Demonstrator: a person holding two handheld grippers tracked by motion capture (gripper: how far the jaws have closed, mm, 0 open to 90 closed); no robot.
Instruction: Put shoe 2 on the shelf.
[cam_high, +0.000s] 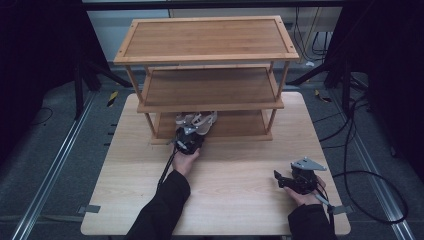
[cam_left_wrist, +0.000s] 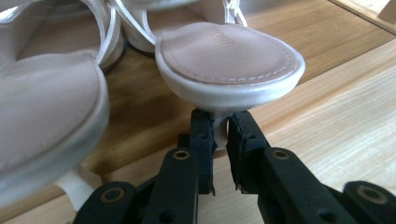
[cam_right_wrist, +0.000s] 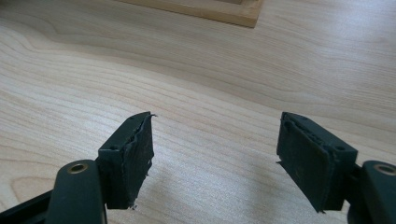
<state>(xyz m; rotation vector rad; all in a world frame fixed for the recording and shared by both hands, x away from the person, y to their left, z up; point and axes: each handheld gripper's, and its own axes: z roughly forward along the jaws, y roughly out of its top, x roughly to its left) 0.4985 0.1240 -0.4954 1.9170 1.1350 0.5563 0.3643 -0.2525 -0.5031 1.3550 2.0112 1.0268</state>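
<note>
**Cream sandal pinched at the heel on the rack's bottom shelf**

The cream, pale-soled heeled sandal (cam_left_wrist: 227, 56) is held by its slim heel, which is clamped between the closed jaws of the left gripper (cam_left_wrist: 220, 135). Its heel end is seen at the front edge of the lowest shelf of the three-tier bamboo shoe rack (cam_high: 207, 59), toes pointing inward. Just beside it, to the left in the left gripper view, a second matching cream sandal (cam_left_wrist: 44, 116) is already set on the same shelf. Nearer the person, the right gripper (cam_right_wrist: 215, 154) is kept idle above the light wooden table (cam_high: 230, 200), its jaws spread wide with nothing between them, well apart from the rack. Placement is judged nearly complete: both sandals appear shelved, and only the release of the heel and the withdrawal of the left gripper seem to be left. The two upper shelves are seen bare.
</note>
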